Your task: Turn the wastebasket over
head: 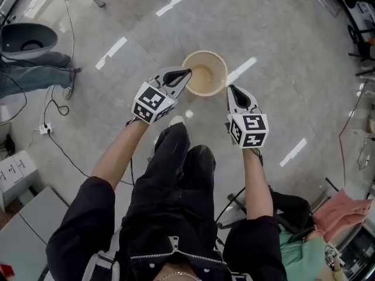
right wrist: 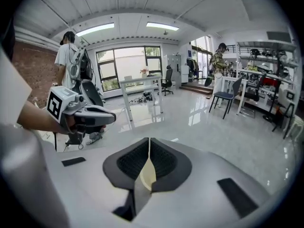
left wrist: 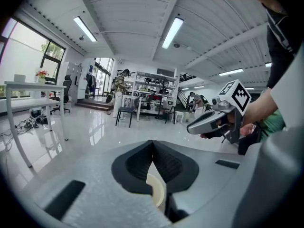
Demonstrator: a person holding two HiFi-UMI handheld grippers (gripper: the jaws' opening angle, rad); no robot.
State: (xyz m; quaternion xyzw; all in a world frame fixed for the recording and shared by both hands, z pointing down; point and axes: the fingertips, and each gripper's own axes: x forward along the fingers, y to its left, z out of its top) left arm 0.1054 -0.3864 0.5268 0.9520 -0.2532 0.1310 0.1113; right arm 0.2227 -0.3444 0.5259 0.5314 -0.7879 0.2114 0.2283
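Power strip [head: 45,128], pink cloth [head: 341,213], white table [left wrist: 33,85]

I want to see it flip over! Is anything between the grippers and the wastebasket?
Nothing visible is in the way: the left gripper and the right gripper each pinch the wastebasket by its rim, on opposite sides.

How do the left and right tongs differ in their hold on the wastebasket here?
The left tongs pinch the wastebasket at its left rim; the right tongs pinch its right rim. In the head view the left tongs point across to the right, the right tongs more straight ahead. Both are shut on the rim, with the opening facing up.
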